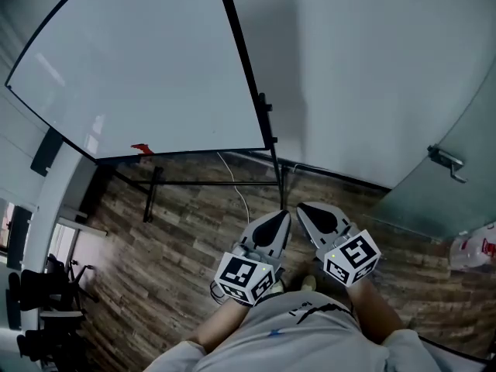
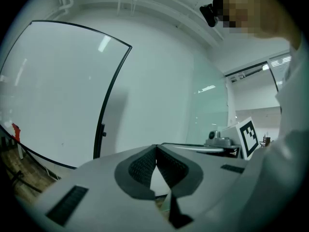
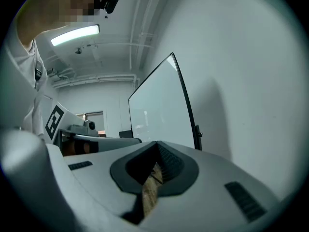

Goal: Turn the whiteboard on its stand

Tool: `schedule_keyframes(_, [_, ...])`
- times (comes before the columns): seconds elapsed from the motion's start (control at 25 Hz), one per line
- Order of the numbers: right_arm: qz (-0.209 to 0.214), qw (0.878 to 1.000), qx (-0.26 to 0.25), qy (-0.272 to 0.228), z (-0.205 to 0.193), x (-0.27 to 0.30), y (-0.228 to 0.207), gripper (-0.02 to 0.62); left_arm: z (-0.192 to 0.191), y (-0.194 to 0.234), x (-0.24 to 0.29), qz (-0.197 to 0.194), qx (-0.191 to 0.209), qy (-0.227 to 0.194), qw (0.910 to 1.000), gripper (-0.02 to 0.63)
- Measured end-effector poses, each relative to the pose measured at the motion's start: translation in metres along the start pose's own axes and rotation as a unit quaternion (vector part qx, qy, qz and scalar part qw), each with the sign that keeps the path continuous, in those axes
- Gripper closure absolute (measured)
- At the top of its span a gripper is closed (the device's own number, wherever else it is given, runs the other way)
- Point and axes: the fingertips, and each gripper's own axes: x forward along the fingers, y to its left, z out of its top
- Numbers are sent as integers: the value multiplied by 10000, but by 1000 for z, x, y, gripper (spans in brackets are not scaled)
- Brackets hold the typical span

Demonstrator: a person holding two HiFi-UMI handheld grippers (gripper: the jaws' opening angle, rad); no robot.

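Note:
The whiteboard (image 1: 139,68) is a large white panel in a black frame, tilted back on its black stand (image 1: 271,142); a clamp knob (image 1: 266,105) sits on its right edge. The whiteboard (image 2: 53,86) also fills the left of the left gripper view, and the whiteboard (image 3: 159,105) stands edge-on ahead in the right gripper view. My left gripper (image 1: 282,216) and right gripper (image 1: 304,208) hang side by side close to my body, well short of the board. Both are shut with nothing between their tips. Neither touches the board.
A red marker (image 1: 142,149) lies on the board's lower edge. The stand's floor bar (image 1: 209,183) and a white cable (image 1: 236,184) cross the wood floor. A glass door with a handle (image 1: 447,163) is at the right, and black chairs (image 1: 39,289) at the lower left.

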Motion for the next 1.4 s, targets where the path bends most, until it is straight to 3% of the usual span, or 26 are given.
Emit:
schedule_keyframes(0.24, [56,9996,223,-153,6,-6,-13,581,6,4,11,59,51,-41,10000,594])
schedule_keyframes(0.48, [164,9990,234,-332,16,-20,-25,581,27,15,15,454,115,-248,9986,594])
schedule_keyframes(0.8, [346,9970,611,-336,-7,-18,-48,580,10,16,19,839,151,-112,9963,594])
schedule_keyframes(1.04, [474,9972,522,-253,-4,13,-53,580,12,41,30,916,167,-156,9955,594])
schedule_keyframes(1.24, [252,9990,275,-249,11,59,-70,580,22,82,53,805,130,-277,9963,594])
schedule_keyframes(1.4, [-38,9994,112,-311,32,108,-90,580,41,122,79,655,333,-331,9967,594])
